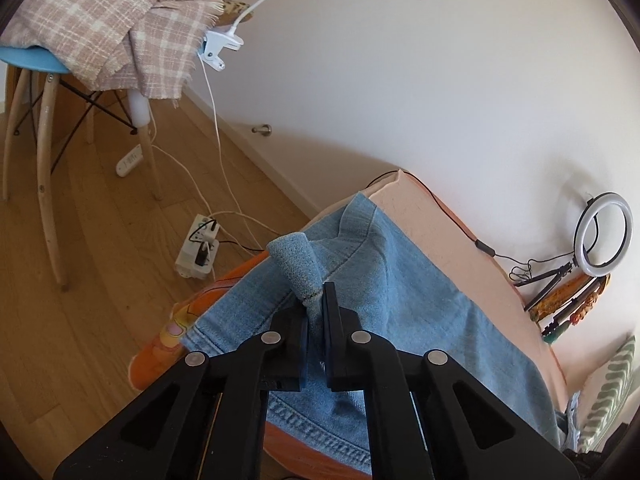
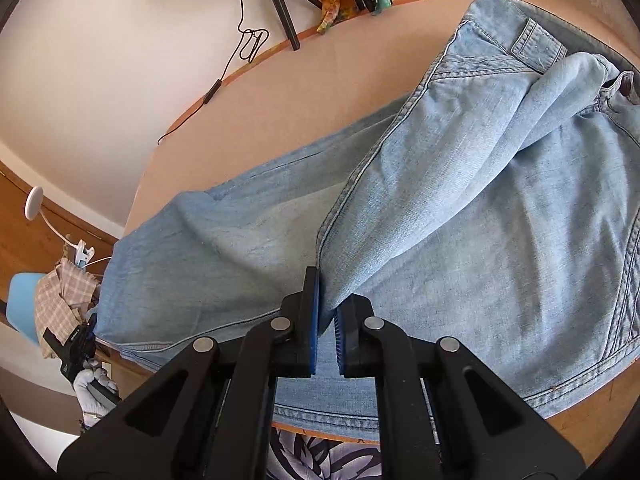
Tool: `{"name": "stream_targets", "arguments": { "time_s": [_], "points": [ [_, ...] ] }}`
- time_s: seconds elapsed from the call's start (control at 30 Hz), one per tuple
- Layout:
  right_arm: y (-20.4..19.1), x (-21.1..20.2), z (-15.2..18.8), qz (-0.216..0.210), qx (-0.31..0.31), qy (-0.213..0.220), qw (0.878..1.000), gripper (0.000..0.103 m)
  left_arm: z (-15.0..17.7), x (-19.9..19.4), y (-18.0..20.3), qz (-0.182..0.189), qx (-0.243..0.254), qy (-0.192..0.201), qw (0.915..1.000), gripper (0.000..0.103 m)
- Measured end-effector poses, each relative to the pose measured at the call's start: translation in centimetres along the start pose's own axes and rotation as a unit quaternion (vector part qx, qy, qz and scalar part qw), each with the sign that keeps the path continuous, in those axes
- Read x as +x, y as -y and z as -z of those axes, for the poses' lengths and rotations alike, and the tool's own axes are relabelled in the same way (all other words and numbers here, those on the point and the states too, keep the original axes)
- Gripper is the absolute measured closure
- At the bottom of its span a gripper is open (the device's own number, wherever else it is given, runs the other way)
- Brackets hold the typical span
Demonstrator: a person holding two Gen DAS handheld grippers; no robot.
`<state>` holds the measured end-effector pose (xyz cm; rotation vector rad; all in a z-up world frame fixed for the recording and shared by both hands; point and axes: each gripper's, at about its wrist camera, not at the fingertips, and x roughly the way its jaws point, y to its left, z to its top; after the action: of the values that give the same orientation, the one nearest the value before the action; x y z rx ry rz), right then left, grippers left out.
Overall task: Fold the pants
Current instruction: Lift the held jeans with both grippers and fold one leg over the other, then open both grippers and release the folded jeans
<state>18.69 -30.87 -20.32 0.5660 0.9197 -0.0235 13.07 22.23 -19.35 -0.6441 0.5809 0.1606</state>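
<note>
- Left gripper (image 1: 318, 296) clamped on a bunched fold of the pants (image 1: 400, 280): a thick roll of pale blue denim rising from between its pads, right at the fingertips.
- Right gripper (image 2: 330, 300) likewise closed on denim: a pinched ridge of cloth fanning up and away from its tips toward the waistband.
- Pants spread ahead of and beneath both grippers on the peach-coloured table (image 2: 280, 92), hem end hanging over the near edge below the left gripper.
- Seen from the right gripper: long axis of the pants (image 2: 460, 200) running from far right, where a belt loop and a button show at the waistband, to near left, where the leg ends.
- Other gripper and a gloved hand (image 2: 94, 390) visible low and far left of the right gripper, at the leg end; so left hand judged nearer the hems, right hand nearer the seat and waist.
- Probable turning point of the coming move: carrying the leg end along that long axis toward the waistband, with the right grip as anchor; a judgement only.
- Risk: both holds taken on gathered cloth, not a flat edge, so likely to leave wrinkles when laid down.
- Off beyond the left gripper, on the floor: a power strip (image 1: 198, 252) with plugs.
- Writing: small pale lettering on the far gripper's body, too small to read; no brand or label legible on the denim.
</note>
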Motion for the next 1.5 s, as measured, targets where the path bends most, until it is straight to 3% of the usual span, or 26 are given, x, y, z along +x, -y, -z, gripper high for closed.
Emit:
{"name": "stream_targets", "arguments": {
  "time_s": [0.1,0.3,0.4,0.47,0.6,0.73,0.83,0.87,1.0,1.2,1.4,1.5],
  "points": [
    [-0.1,-0.7,0.0,-0.010,-0.001,0.008,1.000,0.095,0.6,-2.1,0.7,-0.006,0.026,0.038,0.9989,0.100],
    [0.3,0.4,0.3,0.004,-0.005,-0.001,1.000,0.095,1.9,0.4,-1.3,-0.029,0.001,-0.018,0.9994,0.097],
    [0.5,0.5,0.5,0.002,-0.002,0.001,1.000,0.095,1.5,0.1,-1.0,-0.041,0.018,-0.022,0.9988,0.092],
    [0.7,0.4,0.5,-0.002,-0.004,0.000,1.000,0.095,1.0,-0.5,-1.1,-0.064,0.023,-0.017,0.9975,0.083],
    [0.3,-0.2,0.6,0.002,-0.025,0.006,1.000,0.092,0.3,-2.2,-1.2,-0.084,0.034,-0.001,0.9958,0.080],
    [0.2,-1.6,0.8,0.008,-0.040,0.022,0.999,0.079,-0.3,-3.4,1.0,-0.054,0.063,-0.001,0.9965,0.077],
    [0.5,-3.5,0.9,0.013,-0.049,0.048,0.998,0.069,-0.5,-3.2,4.9,0.006,0.099,-0.021,0.9948,0.062],
    [0.7,-4.2,1.0,0.016,-0.050,0.057,0.997,0.066,-0.5,-3.0,6.4,0.024,0.114,-0.028,0.9928,0.062],
    [2.4,-7.0,1.2,0.030,-0.042,0.086,0.995,0.060,0.5,-0.9,13.0,0.106,0.161,-0.090,0.9771,0.056],
    [6.0,-11.1,1.9,0.052,-0.014,0.120,0.991,0.054,4.1,1.4,22.5,0.196,0.214,-0.165,0.9425,0.055],
    [9.4,-14.4,2.6,0.078,0.016,0.146,0.986,0.042,8.6,3.1,31.5,0.273,0.235,-0.245,0.8998,0.050],
    [11.2,-15.4,3.2,0.093,0.033,0.156,0.983,0.038,11.2,4.1,36.1,0.304,0.258,-0.284,0.8719,0.048]
  ]
}}
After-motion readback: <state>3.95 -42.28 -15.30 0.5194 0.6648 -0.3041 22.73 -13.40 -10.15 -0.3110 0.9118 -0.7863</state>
